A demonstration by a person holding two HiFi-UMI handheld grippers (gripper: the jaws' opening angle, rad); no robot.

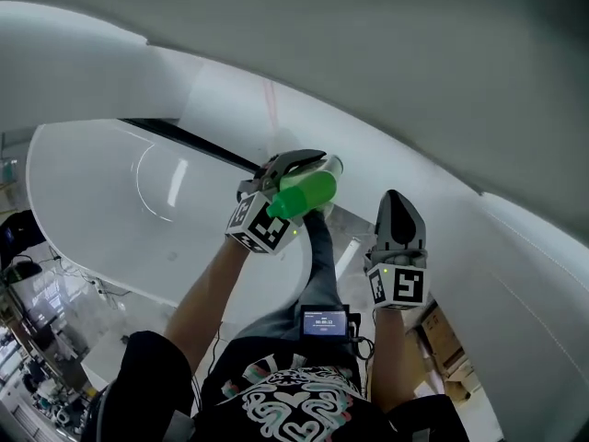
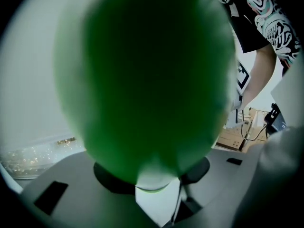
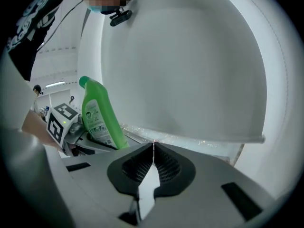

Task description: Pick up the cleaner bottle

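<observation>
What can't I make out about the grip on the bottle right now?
- Left gripper view: the cleaner bottle fills the frame as a green blur, hiding where the jaws touch it.
- Right gripper view: the print on its label is too small to read.
- Head view: the left gripper covers part of the bottle.

The light is soft and even, mostly white and grey. The head view has a thin bright streak of glare on the white curved surface (image 1: 101, 191), and the right gripper view has tiny sparkles low down. In the left gripper view the cleaner bottle (image 2: 152, 80) is so close that it is one big fuzzy green blob, darker in its middle, while in the right gripper view it looks sharp. Both gripper views bend things round and go black at the corners.
</observation>
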